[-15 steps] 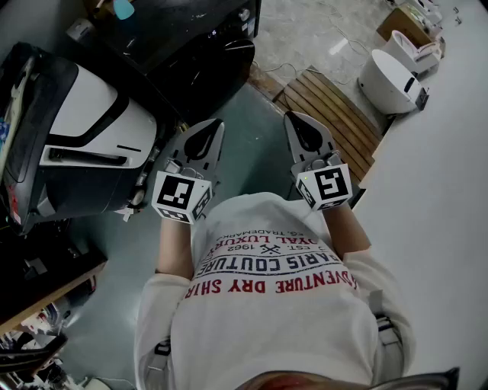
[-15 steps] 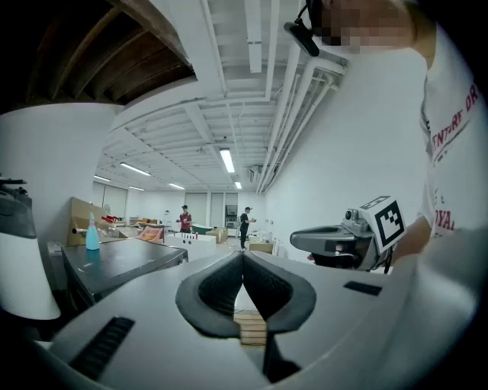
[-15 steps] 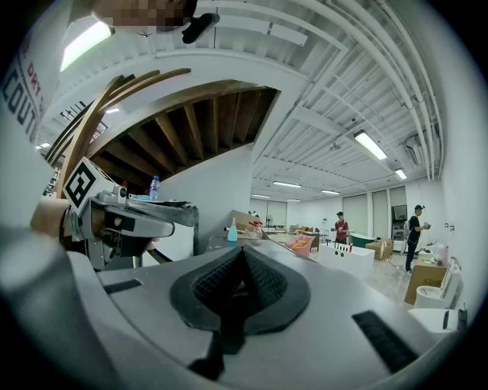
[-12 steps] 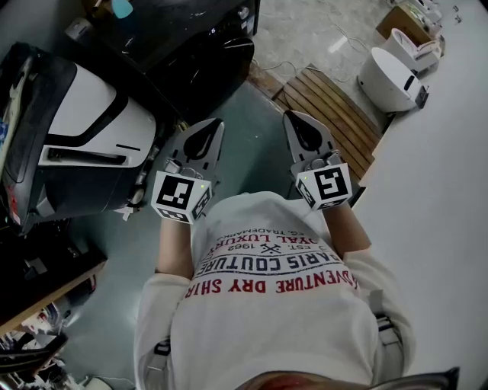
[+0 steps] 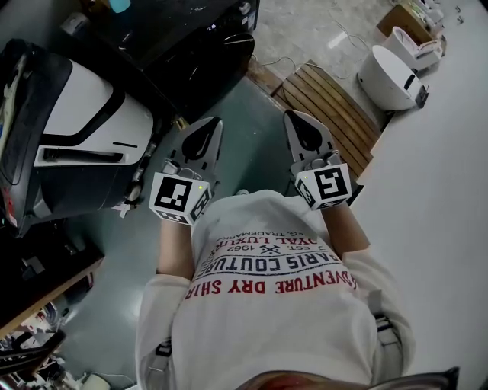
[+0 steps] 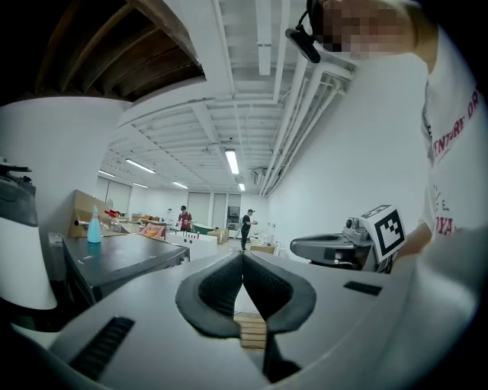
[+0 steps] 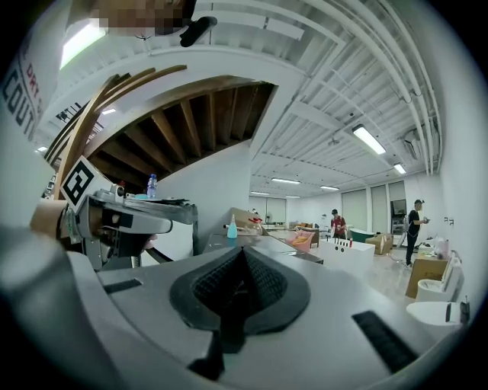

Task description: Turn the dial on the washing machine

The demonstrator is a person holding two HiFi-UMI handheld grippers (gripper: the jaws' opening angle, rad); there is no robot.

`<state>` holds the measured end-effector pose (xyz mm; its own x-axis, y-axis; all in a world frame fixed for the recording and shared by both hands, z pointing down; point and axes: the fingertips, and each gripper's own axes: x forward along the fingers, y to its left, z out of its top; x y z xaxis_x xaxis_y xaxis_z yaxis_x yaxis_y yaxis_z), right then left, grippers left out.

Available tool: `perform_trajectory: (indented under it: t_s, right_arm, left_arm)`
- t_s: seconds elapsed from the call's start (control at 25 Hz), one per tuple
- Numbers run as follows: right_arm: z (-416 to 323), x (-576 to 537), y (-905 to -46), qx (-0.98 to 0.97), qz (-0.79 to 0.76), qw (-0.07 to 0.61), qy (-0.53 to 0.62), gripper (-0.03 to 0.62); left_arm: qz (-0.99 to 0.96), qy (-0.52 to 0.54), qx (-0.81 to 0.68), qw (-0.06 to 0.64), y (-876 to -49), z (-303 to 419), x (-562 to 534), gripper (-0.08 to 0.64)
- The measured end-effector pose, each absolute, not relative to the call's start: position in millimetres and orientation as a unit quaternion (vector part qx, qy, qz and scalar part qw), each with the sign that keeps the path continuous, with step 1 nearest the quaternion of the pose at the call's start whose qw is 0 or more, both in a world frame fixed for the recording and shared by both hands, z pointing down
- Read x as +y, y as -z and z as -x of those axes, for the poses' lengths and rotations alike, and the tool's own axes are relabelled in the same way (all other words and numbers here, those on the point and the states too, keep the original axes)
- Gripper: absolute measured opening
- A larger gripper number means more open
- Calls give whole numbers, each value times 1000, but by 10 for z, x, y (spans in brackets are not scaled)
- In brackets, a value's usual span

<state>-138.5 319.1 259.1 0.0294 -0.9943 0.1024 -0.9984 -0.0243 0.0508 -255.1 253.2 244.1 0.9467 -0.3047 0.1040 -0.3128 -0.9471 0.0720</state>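
Note:
A black machine [image 5: 200, 47] with a blue bottle [image 5: 122, 7] on top stands at the far side of the floor; what may be its dial [image 5: 244, 13] is a small round spot near its upper right corner. The same dark top [image 6: 126, 259] and bottle [image 6: 94, 227] show in the left gripper view. Held in front of the person's chest, my left gripper [image 5: 207, 129] is shut and empty, well short of the machine. Beside it, my right gripper [image 5: 296, 122] is also shut with nothing in it. Each gripper view shows its own jaws pressed together [image 6: 242, 257] [image 7: 242, 253].
A white-and-black machine [image 5: 76, 145] stands at the left. A wooden slatted platform [image 5: 335, 114] lies ahead on the right, with a white round appliance [image 5: 389, 80] beyond it and a white wall [image 5: 442, 198] along the right. People stand far off in the room [image 7: 335, 222].
Both grippers keep the same pose and stay shut. The machines on the left have drifted slightly left in the head view.

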Motion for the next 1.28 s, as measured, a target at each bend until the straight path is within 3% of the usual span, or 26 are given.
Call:
perform_trajectory:
  t_s: [0.2,0.24,0.28,0.32,0.8,1.08,1.28]
  right_arm:
    - [1332,3050,-2557,-680,-731,59,5,37]
    - [1299,3031,-2538,-676,-734,63,14,78]
    - [1266,3013,-2519,-676,-734,67,20,190]
    - [1233,2991,-2501,-676,-733,70,22,251]
    - [647,2333,-2700,-708,-703,71,-15,258]
    - [15,1556,-2724,-783,-619,64,2,258]
    - [-709,1017,-2911,-815,-570,99,-15,258]
  left_arm:
    - [-983,-51,-166,57,-2525,2618,2384,15]
    - [-983,-52,-168,61,-2539,2627,2357,15]
    - [-982,-52,-170,64,-2551,2632,2335,15]
    - [-981,-53,-172,68,-2562,2633,2315,15]
    - [-968,-71,-222,89,-2839,2314,1746,15]
    - [-945,-81,-306,86,-2869,1598,1250,15]
    - [-922,-88,-364,99,-2890,897,949,15]
